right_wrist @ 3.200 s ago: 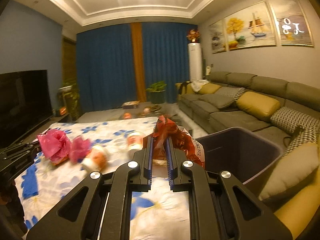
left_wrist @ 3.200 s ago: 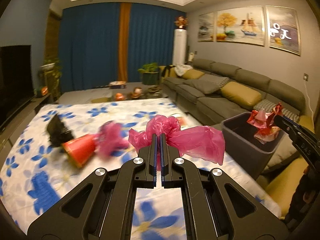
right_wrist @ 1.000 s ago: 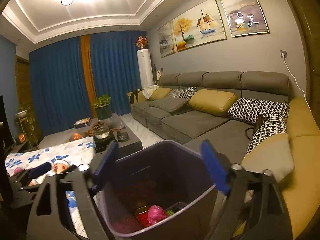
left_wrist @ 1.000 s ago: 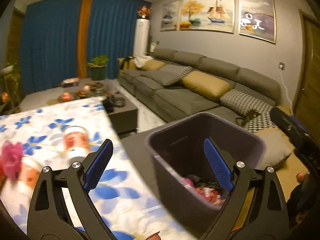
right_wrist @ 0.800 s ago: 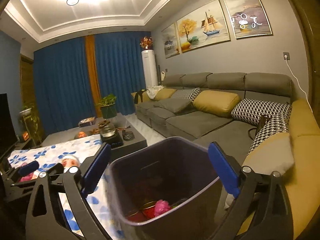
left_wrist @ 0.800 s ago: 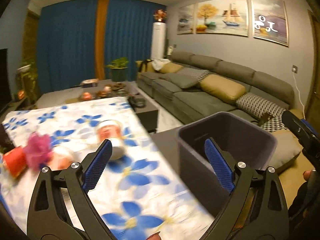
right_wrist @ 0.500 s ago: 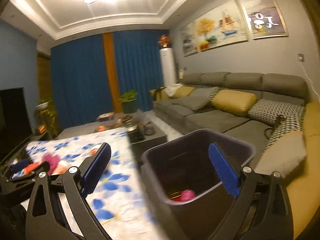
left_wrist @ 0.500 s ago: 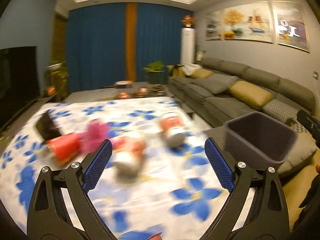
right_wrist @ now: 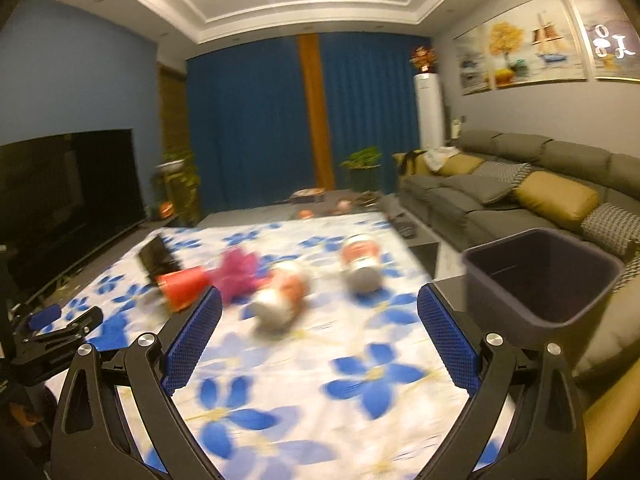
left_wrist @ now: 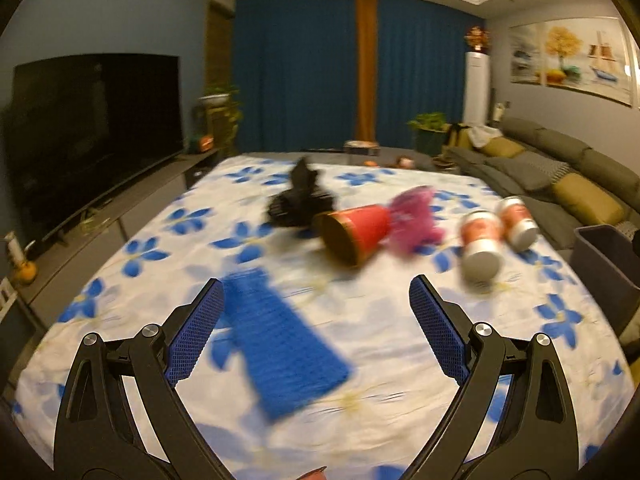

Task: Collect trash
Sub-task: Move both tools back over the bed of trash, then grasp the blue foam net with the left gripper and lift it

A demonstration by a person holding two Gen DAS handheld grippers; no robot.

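Now both my grippers, left point(left_wrist: 316, 300) and right point(right_wrist: 318, 320), have swung from the bin point(right_wrist: 540, 276) toward the worktop point(right_wrist: 360, 360). Their fingers stand wide apart, empty; the right just finished opening.

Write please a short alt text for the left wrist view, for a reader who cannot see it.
The open left gripper, holding nothing, points over a white tablecloth with blue flowers. On it lie a flat blue rectangular pack, a tipped red paper cup, crumpled pink plastic, two printed cups and black trash.

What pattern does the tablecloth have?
Blue flowers on white tablecloth; clearest in the right wrist view.
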